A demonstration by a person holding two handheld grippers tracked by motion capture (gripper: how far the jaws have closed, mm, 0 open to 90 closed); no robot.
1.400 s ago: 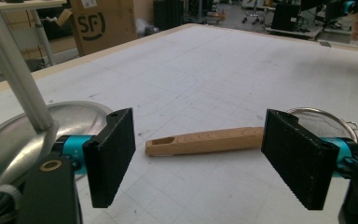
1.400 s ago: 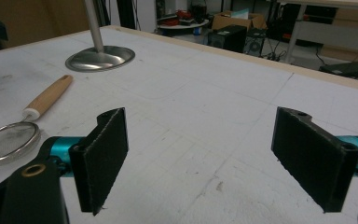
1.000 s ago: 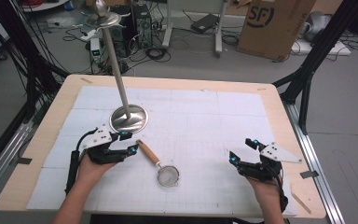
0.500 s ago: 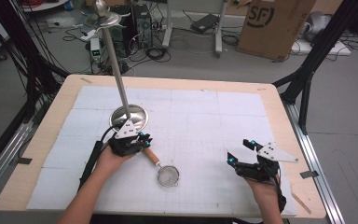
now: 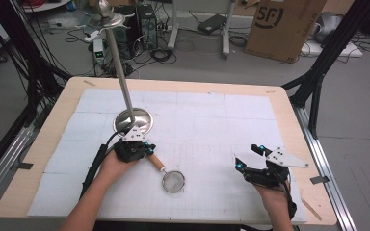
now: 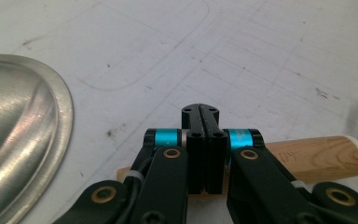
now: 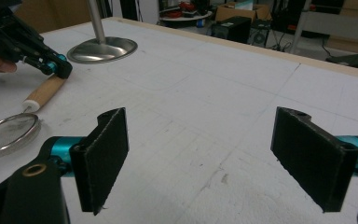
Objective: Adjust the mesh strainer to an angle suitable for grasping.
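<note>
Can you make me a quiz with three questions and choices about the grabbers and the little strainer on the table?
1. Where is the left gripper?
A. over the strainer's wooden handle
B. on the cardboard box
C. on the floor

2. What colour are the bands behind each gripper's jaws?
A. red
B. yellow
C. blue

3. How do the right gripper's jaws stand?
A. shut tight
B. wide apart with nothing between
C. clamped on the metal stand

Answers:
1. A, since the left gripper view shows the handle lying crosswise right under its jaws.
2. C, since both gripper views show bright blue bands.
3. B, since the right gripper view shows bare table between its two pads.
</note>
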